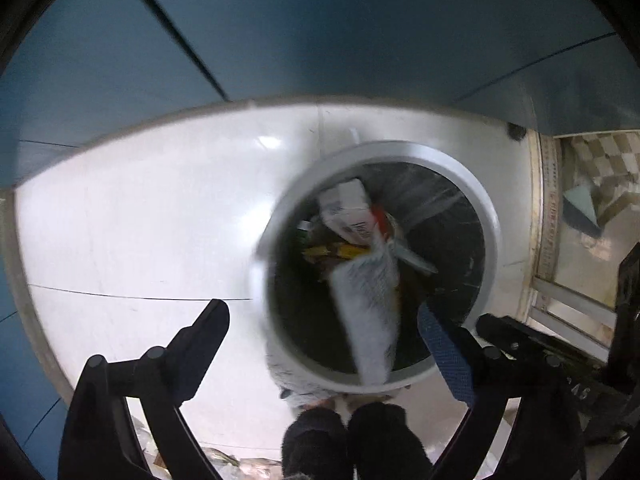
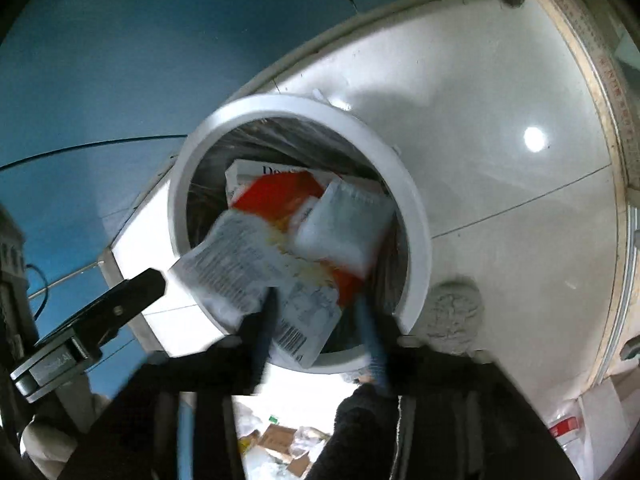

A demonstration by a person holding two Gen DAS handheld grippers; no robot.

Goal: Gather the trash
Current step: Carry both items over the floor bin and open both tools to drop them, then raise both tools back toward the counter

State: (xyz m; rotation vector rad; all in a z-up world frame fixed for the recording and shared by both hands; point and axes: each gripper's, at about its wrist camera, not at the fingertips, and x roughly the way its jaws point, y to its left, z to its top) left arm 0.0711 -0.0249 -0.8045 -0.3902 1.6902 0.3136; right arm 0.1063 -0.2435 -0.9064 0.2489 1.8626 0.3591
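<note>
Both grippers hung over the white round bin [image 1: 490, 216], which stood on the pale floor [image 1: 140, 220] by the blue wall [image 1: 320, 20], prob so released trash would drop straight into the mouth.

Left gripper [image 1: 336, 328] was spread wide, 1 finger at 8 o'clock of the bin, the other with its blue pad [image 1: 444, 348] at 5 o'clock; nothing was clamped. A white printed wrapper [image 1: 372, 320] hung blurred between them over the rim (looked mid-fall, contact w/ either pad not clear).

Right gripper [image 2: 320, 320] stood about half open, fingers at 6 o'clock of the bin. A barcoded packet [image 2: 308, 312] sat between them, an orange-red bag [image 2: 280, 188] and white pouch [image 2: 344, 224] beyond; whether pads pressed it I couldn't tell. A white carton [image 1: 348, 208] already lay inside.
</note>
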